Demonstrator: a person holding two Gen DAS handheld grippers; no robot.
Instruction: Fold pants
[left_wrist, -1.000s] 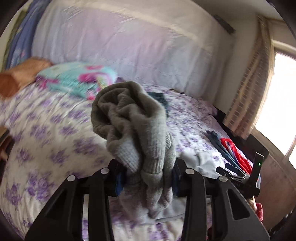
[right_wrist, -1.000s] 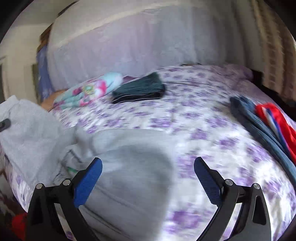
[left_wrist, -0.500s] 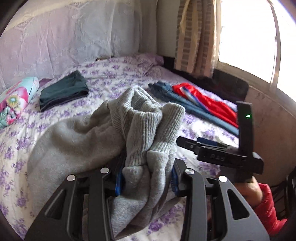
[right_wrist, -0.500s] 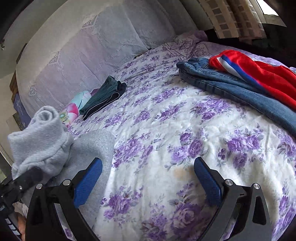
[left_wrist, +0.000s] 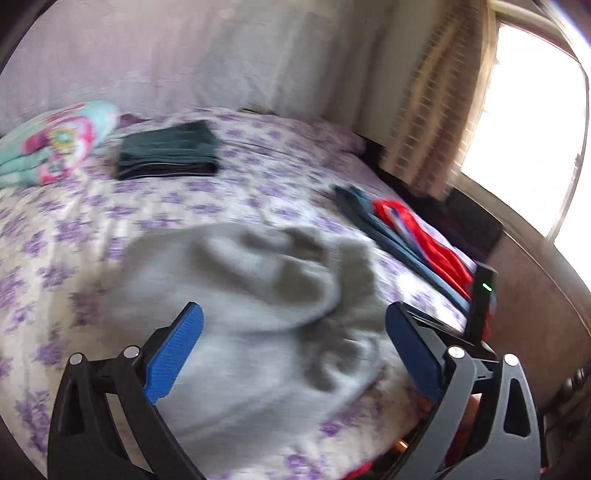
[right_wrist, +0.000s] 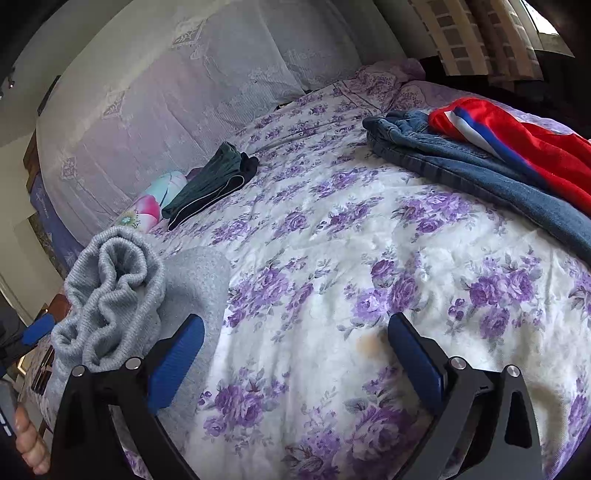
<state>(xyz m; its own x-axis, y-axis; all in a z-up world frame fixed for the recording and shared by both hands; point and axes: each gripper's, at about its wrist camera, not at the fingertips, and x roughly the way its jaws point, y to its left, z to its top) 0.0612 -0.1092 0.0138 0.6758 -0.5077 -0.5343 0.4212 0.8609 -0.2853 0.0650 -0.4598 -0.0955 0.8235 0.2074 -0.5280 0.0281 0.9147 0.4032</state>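
The grey knitted sweatpants (left_wrist: 258, 314) lie bunched in a soft heap on the white bedspread printed with purple flowers (right_wrist: 332, 258), near its front edge. Their ribbed cuffs are crumpled on top of the smoother fleece body, which spreads flat beneath; in the left wrist view the fabric is blurred. The left gripper (left_wrist: 293, 347) is opening, its blue pads wide apart and clear of the cloth, which lies ahead of and below them. The right gripper (right_wrist: 295, 354) is spread wide over bare bedspread, holding nothing, with the pants just beside its left finger.
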